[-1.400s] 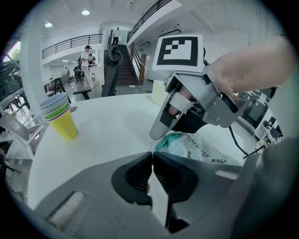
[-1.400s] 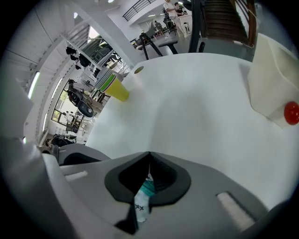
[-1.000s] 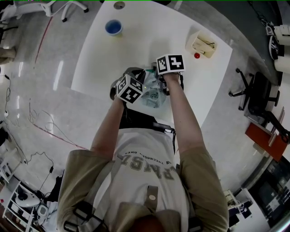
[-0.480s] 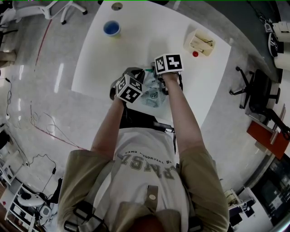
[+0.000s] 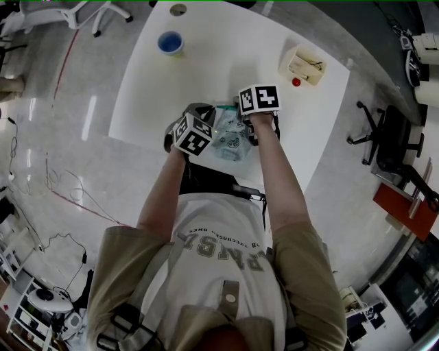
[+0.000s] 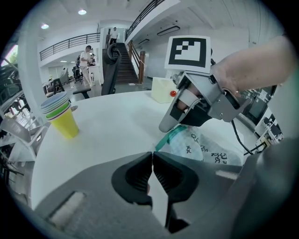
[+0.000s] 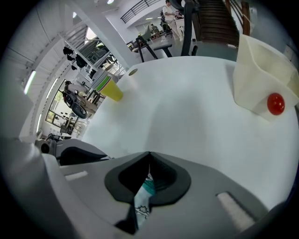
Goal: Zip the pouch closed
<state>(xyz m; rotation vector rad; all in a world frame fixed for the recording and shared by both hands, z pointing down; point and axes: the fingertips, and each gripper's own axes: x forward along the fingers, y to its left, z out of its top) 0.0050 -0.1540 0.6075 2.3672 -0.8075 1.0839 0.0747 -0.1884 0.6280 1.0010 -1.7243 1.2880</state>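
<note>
Teal edge of the pouch (image 7: 145, 186) is pinched in my right tongs (image 7: 149, 159); my left tongs (image 6: 152, 158) are squeezed shut beside it, over the white desk (image 5: 219, 62).

White square counter (image 5: 151, 82) on glossy pale grey floor (image 5: 62, 137). Black office chair (image 5: 387, 147) at right. Thin red cable (image 5: 65, 55) across floor. Dark staircase (image 6: 122, 60), railed balcony (image 6: 70, 44), round ceiling lights (image 6: 82, 11) behind.

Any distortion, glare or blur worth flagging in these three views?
Head view: heavy fisheye bend, glare streaks on glossy grey floor. Left gripper view: black vignette, its dark grey fingers soft. Right gripper view: white table washed out, printed teal-edged fabric pouch shadowed between fingers.
</note>
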